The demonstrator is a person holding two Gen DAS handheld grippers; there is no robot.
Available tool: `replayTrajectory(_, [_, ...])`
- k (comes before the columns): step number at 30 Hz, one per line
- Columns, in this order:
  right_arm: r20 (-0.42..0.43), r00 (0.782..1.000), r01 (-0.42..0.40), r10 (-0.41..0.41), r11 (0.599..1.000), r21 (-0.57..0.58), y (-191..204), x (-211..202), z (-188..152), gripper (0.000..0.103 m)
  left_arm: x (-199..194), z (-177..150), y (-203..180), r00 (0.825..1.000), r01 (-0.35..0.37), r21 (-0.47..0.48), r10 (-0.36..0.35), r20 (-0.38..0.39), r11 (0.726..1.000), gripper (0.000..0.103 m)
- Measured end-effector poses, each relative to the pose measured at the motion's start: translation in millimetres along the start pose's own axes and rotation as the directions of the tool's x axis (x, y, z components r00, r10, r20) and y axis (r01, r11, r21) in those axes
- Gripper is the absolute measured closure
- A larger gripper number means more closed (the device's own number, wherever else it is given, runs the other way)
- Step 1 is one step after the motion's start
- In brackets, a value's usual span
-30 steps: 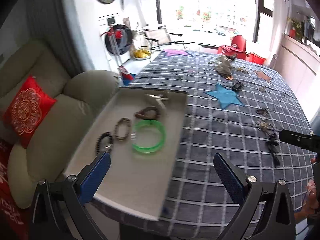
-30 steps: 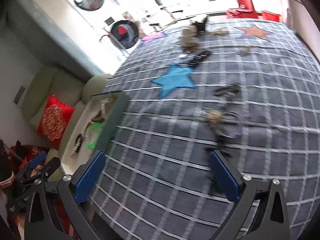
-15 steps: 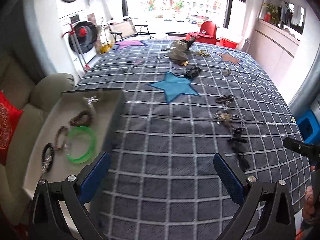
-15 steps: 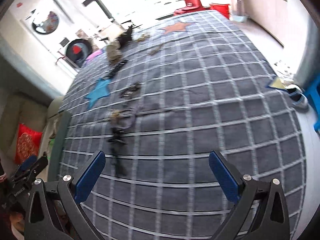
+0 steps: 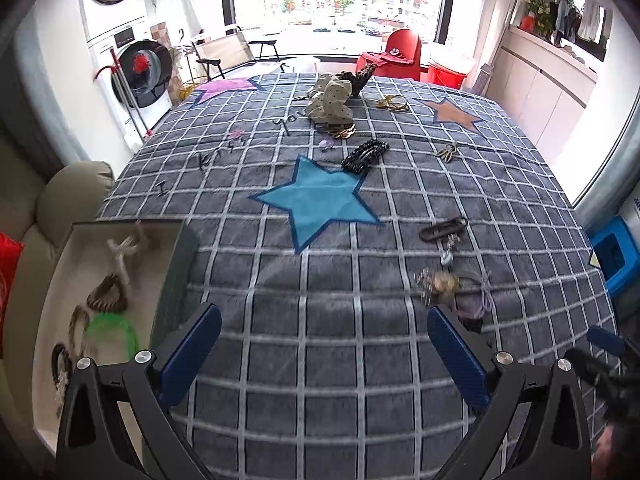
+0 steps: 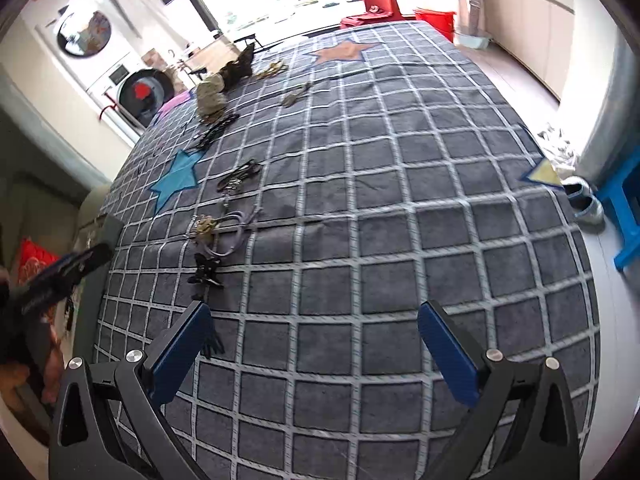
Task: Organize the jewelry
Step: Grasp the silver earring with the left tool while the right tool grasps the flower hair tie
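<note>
A shallow white tray (image 5: 48, 344) sits at the left edge of the grey checked cloth (image 5: 320, 360); it holds a green bangle (image 5: 114, 330), a brown bracelet (image 5: 106, 294) and a dark beaded bracelet (image 5: 60, 360). Loose jewelry lies on the cloth: a tangle of charms with a purple cord (image 5: 452, 288) (image 6: 224, 232), a dark clip (image 5: 442, 229), a black hair clip (image 5: 365, 155), a black bow clip (image 6: 206, 269). My left gripper (image 5: 322, 352) is open above the cloth, empty. My right gripper (image 6: 312, 344) is open too, empty, just right of the bow clip.
A spotted fabric scrunchie (image 5: 332, 104) and gold pieces (image 5: 390, 103) lie at the far end. A beige sofa (image 5: 60, 200) with a red cushion stands left of the tray. A blue stool (image 6: 624, 208) stands on the right. A hand (image 6: 52, 364) shows at lower left.
The left gripper has swung right, from over the tray to over the cloth's middle. The right gripper panned right, then back towards the jewelry tangle. Both stayed open.
</note>
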State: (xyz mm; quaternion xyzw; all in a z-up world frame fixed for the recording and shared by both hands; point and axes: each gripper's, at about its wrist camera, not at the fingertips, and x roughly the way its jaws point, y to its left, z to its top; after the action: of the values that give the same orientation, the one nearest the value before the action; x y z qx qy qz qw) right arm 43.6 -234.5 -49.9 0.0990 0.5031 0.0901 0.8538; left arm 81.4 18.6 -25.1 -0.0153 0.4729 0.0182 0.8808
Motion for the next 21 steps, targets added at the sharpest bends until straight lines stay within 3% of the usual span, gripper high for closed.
replayTrajectory(8, [0.003,0.999,0.033,-0.033,0.999,0.005,14,19,17,0.005,27,25,-9,0.998,0.062,0.046,-0.062,-0.006,0.997,0.000])
replayTrajectory(11, [0.003,0.999,0.051,-0.051,0.999,-0.020,20,26,22,0.014,37,24,-13,0.996,0.091,0.064,-0.090,-0.028,0.994,0.000])
replayTrajectory(13, [-0.003,0.998,0.055,-0.055,0.998,-0.034,25,32,24,0.024,42,21,-14,0.995,0.100,0.076,-0.098,-0.037,0.992,0.007])
replayTrajectory(21, [-0.023,0.997,0.073,-0.076,0.991,-0.115,47,56,31,0.026,49,4,-12,0.993,0.115,0.134,-0.109,-0.047,0.984,0.008])
